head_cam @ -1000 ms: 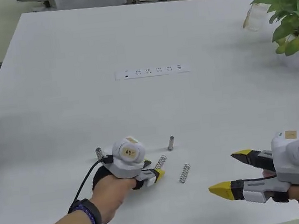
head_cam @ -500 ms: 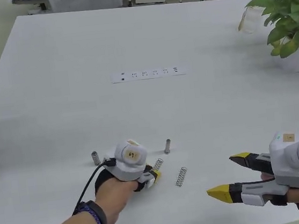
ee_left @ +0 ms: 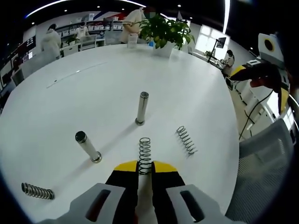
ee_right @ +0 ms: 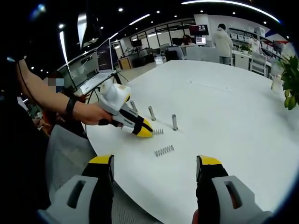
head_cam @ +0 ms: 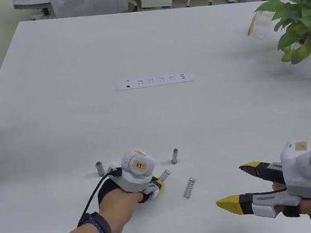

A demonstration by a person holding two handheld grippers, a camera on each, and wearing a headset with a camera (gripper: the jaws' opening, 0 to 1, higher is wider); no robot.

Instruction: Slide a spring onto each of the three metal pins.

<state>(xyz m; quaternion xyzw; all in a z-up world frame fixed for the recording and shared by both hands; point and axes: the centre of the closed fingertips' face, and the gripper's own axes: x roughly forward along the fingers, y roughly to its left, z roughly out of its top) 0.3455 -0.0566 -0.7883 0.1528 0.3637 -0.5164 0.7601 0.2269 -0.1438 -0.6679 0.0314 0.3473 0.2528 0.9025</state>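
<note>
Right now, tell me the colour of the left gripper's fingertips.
Yellow fingertips; left gripper view shows them best.

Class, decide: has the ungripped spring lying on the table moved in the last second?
No. The loose spring keeps its offset from the bare pin; the camera shifted.

loose spring (head_cam: 189,187) before pin (head_cam: 174,156) | power strip (head_cam: 154,81) behind both | all on table (head_cam: 240,118)

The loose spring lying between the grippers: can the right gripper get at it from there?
Probably yes. The right gripper has its jaws open and pointed toward the loose spring, with bare table between them. The left gripper, shut on a second spring, sits off to the side.
</note>
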